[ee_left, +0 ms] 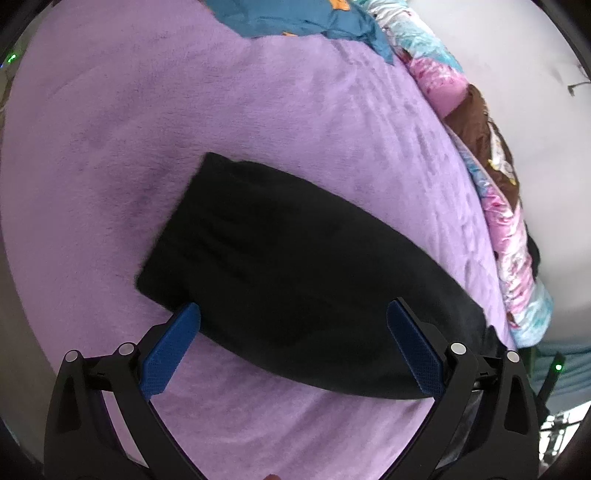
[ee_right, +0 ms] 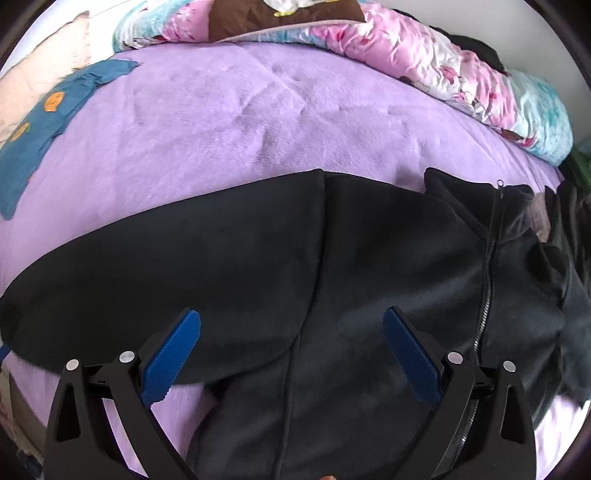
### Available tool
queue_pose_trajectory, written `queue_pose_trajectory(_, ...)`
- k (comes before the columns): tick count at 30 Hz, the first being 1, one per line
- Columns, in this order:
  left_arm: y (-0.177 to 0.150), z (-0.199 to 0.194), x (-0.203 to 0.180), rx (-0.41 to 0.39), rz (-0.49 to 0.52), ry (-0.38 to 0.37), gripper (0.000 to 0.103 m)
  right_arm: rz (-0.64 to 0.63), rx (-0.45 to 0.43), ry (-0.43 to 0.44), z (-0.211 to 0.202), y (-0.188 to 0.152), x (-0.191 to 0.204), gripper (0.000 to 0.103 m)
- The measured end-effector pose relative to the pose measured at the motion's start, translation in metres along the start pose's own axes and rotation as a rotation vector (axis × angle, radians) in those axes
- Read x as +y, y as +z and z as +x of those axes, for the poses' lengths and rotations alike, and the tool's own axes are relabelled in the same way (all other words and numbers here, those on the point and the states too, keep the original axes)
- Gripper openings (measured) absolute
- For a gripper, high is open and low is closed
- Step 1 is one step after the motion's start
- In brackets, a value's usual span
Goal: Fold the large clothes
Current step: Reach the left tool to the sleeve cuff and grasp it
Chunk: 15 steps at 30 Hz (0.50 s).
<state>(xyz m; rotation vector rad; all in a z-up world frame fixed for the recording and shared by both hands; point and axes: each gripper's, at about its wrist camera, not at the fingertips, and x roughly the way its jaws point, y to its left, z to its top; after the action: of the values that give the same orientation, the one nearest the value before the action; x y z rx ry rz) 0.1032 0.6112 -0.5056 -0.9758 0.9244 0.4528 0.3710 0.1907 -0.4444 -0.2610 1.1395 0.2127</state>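
A large black zip-up fleece jacket (ee_right: 369,266) lies spread on a purple blanket (ee_right: 229,122). Its zipper (ee_right: 489,280) runs down the right side, with the collar (ee_right: 476,195) at the top. One sleeve (ee_left: 280,266) stretches out to the left, its cuff end at the upper left in the left wrist view. My left gripper (ee_left: 293,317) hovers open over that sleeve, blue pads (ee_left: 170,350) apart, nothing held. My right gripper (ee_right: 291,325) is open above the jacket's chest near the shoulder seam, holding nothing.
A pink and turquoise floral quilt (ee_right: 480,74) is bunched along the far side of the bed, with a brown cushion (ee_right: 280,18) on it. A teal cloth with orange shapes (ee_right: 40,122) lies at the left. A white wall (ee_left: 535,129) stands beyond the quilt.
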Motion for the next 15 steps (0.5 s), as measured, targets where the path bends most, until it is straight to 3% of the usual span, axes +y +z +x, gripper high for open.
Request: queue_pose_trajectory(15,-0.014,0.001,0.044,0.014,-0.126,-0.058,0.096,-0.053,0.027,-0.028,0.053,0.015,0.029,0.097)
